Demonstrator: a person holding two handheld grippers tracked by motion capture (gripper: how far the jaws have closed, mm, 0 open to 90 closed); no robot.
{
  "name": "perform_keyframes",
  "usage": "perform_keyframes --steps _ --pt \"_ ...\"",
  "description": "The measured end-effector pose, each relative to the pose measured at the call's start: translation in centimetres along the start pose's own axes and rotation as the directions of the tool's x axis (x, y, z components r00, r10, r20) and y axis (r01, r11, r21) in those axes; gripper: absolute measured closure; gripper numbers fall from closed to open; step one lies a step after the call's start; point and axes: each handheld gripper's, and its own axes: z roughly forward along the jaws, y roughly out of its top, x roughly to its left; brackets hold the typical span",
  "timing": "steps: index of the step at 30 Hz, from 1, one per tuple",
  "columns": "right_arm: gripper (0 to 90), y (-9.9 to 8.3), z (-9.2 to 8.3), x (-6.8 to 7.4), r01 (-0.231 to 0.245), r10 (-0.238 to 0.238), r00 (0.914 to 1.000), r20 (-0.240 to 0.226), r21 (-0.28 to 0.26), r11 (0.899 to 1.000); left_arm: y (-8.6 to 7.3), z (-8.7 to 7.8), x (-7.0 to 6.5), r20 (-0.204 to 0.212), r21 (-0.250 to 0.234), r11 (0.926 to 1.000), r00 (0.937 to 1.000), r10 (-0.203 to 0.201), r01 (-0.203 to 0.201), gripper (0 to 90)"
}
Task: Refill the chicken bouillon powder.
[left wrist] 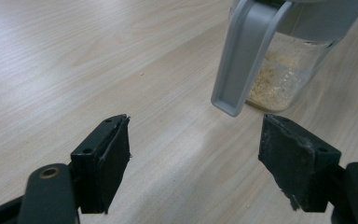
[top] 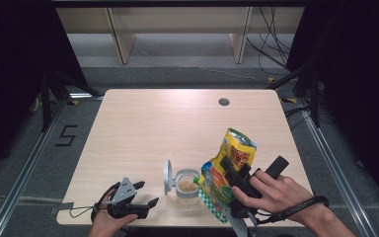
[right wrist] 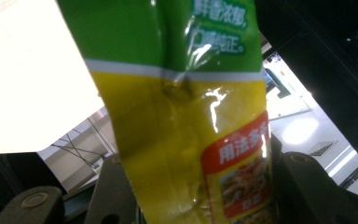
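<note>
Table (top: 143, 123) was light wood. My right gripper (top: 237, 185) was clamped on a yellow-green pouch (top: 227, 170), Chinese print on it, 用法 legible, tilted bottom-up over the open clear jar (top: 187, 186) of beige powder. My left gripper (top: 138, 195) sat near the front edge, jaws spread wide, gripping nothing, just beside the jar.

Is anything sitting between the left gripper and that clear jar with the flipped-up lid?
Nothing visible does. The left gripper is open, its jaws wide apart, with bare table between it and the jar. The jar's open lid hangs on the gripper's side. The bag is held on the jar's far side by the right gripper.
</note>
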Motion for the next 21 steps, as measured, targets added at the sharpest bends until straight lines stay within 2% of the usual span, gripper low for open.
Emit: perform_keyframes --steps 2,3,5,6,7,21 --pt "57.9 0.01 0.03 0.01 0.015 -0.014 0.9999 -0.006 0.004 1.0 -0.04 0.01 -0.04 -0.002 -0.001 1.0 1.0 -0.005 0.005 24.2" --pt "58.0 0.02 0.07 0.1 0.001 -0.001 1.0 -0.002 0.003 1.0 -0.04 -0.02 0.01 -0.003 0.001 1.0 1.0 0.002 -0.002 24.2" --pt "58.0 0.03 0.14 0.13 0.0 0.0 1.0 -0.001 0.003 1.0 -0.01 0.03 -0.1 0.001 -0.013 0.9999 0.9999 -0.011 0.011 24.2" --pt "58.1 0.02 0.16 0.14 0.0 0.0 1.0 -0.003 0.002 1.0 0.0 -0.03 0.04 -0.005 0.004 1.0 1.0 0.006 -0.006 24.2" --pt "58.1 0.01 0.17 0.14 0.002 -0.002 1.0 -0.003 0.001 1.0 -0.03 -0.01 -0.02 -0.002 0.001 1.0 1.0 -0.004 0.004 24.2" --pt "58.3 0.05 0.23 0.08 -0.002 0.002 1.0 0.0 -0.002 1.0 -0.04 -0.03 0.02 -0.004 0.003 1.0 1.0 0.002 -0.002 24.2"
